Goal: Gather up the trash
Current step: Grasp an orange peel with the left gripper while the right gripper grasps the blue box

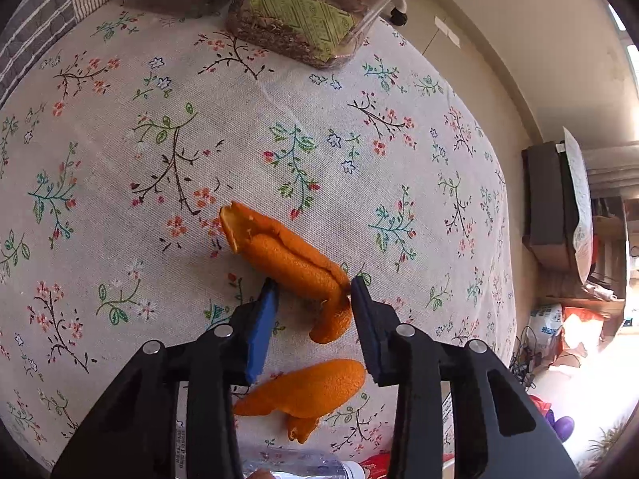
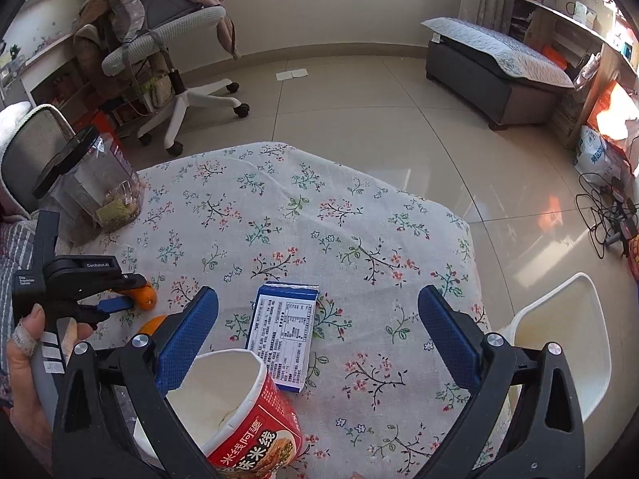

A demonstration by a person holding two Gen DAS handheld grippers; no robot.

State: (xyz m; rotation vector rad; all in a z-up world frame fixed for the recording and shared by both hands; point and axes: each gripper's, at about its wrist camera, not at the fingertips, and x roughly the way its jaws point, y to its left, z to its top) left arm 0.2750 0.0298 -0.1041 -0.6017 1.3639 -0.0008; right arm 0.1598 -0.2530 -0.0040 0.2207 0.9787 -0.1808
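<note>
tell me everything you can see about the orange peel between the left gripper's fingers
The long curled strip of orange peel lies on the floral tablecloth, bumpy rind upward, pale pith showing at its far end. Its near end bends down between the left gripper's blue pads; the right one touches it, the left shows a gap. A second peel piece lies apart, nearer the camera.
</note>
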